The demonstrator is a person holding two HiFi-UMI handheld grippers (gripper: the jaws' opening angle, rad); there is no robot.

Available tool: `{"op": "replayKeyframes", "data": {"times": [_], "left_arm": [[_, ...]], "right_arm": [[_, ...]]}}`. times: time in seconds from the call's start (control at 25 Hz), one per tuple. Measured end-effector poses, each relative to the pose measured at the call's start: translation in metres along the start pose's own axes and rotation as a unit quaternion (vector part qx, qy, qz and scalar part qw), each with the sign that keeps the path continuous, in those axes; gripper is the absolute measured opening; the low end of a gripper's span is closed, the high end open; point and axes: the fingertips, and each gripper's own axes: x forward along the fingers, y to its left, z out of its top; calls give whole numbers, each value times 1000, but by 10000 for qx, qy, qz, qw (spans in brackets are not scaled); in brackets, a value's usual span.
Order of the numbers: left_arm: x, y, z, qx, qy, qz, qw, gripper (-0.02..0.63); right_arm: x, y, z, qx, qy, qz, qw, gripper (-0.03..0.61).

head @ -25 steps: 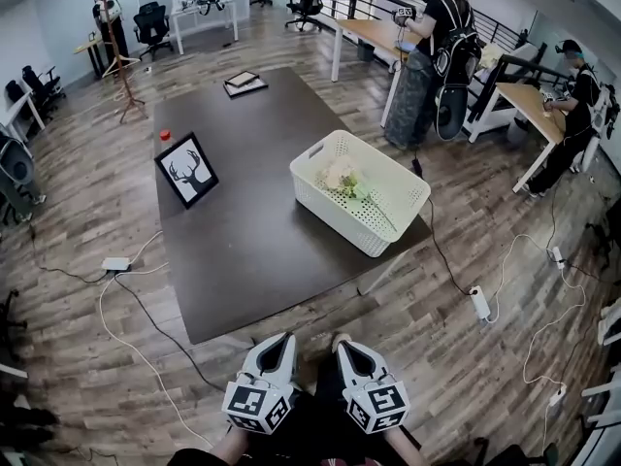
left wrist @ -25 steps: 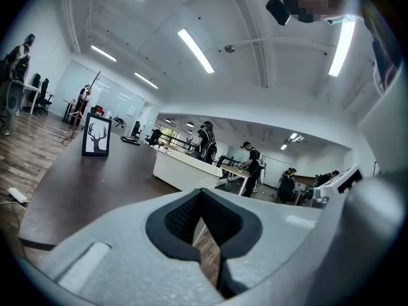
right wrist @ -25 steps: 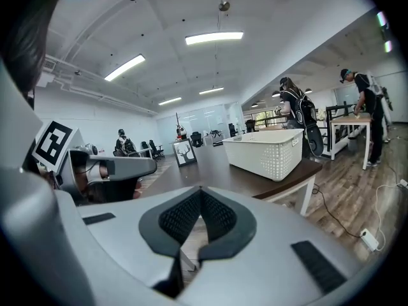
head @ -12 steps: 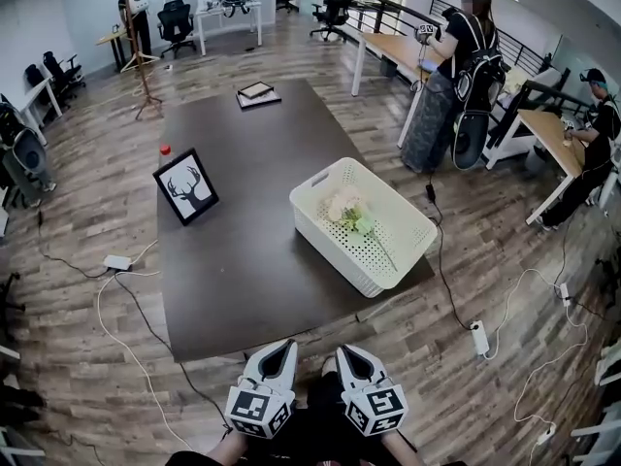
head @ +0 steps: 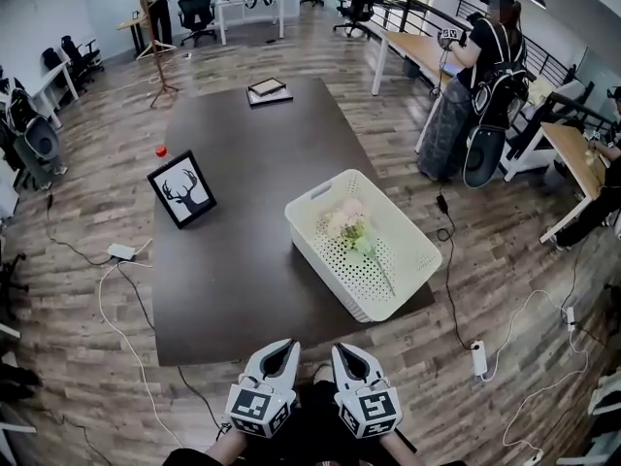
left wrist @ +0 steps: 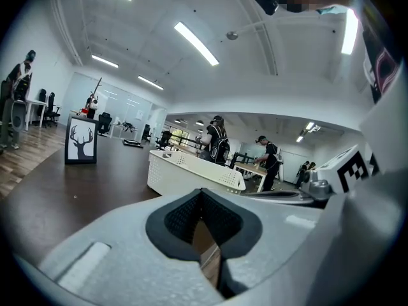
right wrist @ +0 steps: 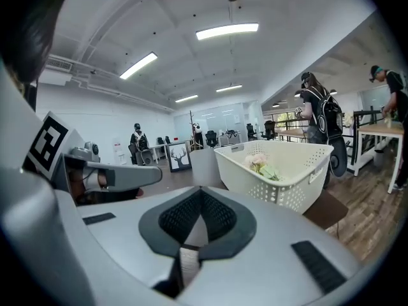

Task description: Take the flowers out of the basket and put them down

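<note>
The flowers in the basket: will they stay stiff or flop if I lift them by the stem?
Probably light: the flowers are a small bunch on a thin stem lying in the basket. Held by the stem's end, the pale heads may droop. Petals look soft; a hard pinch could crush them.

Count from here: one dark table (head: 243, 260), one white basket (head: 408, 260), and one bunch of flowers (head: 349, 225) in it. One framed deer picture (head: 182, 189), one small red thing (head: 161, 150), one flat stack of frames (head: 269, 89) at the far end. Two grippers: left gripper (head: 282, 348), right gripper (head: 344, 350). At least two other people: person with backpack (head: 482, 66), person at the side desk (head: 609, 173). Two white power strips on the floor for sure: (head: 121, 251), (head: 478, 357). Several office chairs at the back, too small to count.
</note>
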Motion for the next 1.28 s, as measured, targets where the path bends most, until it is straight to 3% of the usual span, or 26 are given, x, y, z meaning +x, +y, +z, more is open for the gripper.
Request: {"op": "replayKeyframes", "data": {"times": [0.56, 0.8, 1.12, 1.28], "left_arm": [[77, -22, 19, 219, -204, 400, 9988, 9], [92, -14, 25, 201, -151, 450, 9987, 9], [108, 6, 41, 181, -131, 265, 9994, 9], [114, 17, 45, 131, -122, 234, 9996, 9]], "right_arm": [[23, -75, 36, 121, -335, 557, 9978, 6], [25, -92, 71, 356, -876, 439, 9946, 6], [42, -109, 99, 430, -939, 136, 9946, 6], [53, -116, 101, 708, -850, 30, 9939, 6]]}}
